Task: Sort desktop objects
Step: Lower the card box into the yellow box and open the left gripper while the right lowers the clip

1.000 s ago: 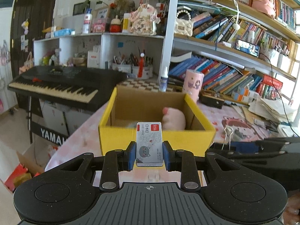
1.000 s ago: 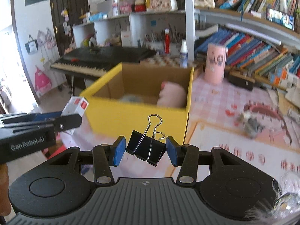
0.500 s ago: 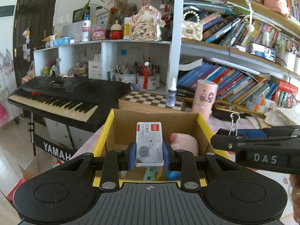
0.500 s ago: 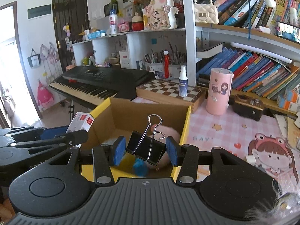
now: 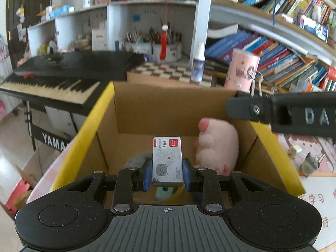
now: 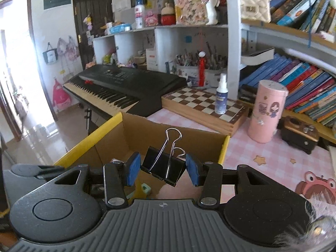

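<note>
Staple box [image 5: 167,159] clamped in left tongs [image 5: 167,175], long axis along the fingers, red-labelled end pointing away, over the open yellow-rimmed carton [image 5: 88,126] on the bench [image 6: 273,157]. Black binder clip [image 6: 162,166] pinched crosswise in right tongs [image 6: 163,169], wire loops up, above carton's near right corner. Both tongs tilted downward toward carton interior; pink plush [image 5: 217,145] inside.

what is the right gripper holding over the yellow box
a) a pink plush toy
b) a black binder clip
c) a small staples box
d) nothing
b, in the right wrist view the right gripper has its blue pads closed on a black binder clip with its wire handles sticking up, above the open cardboard box.
</note>
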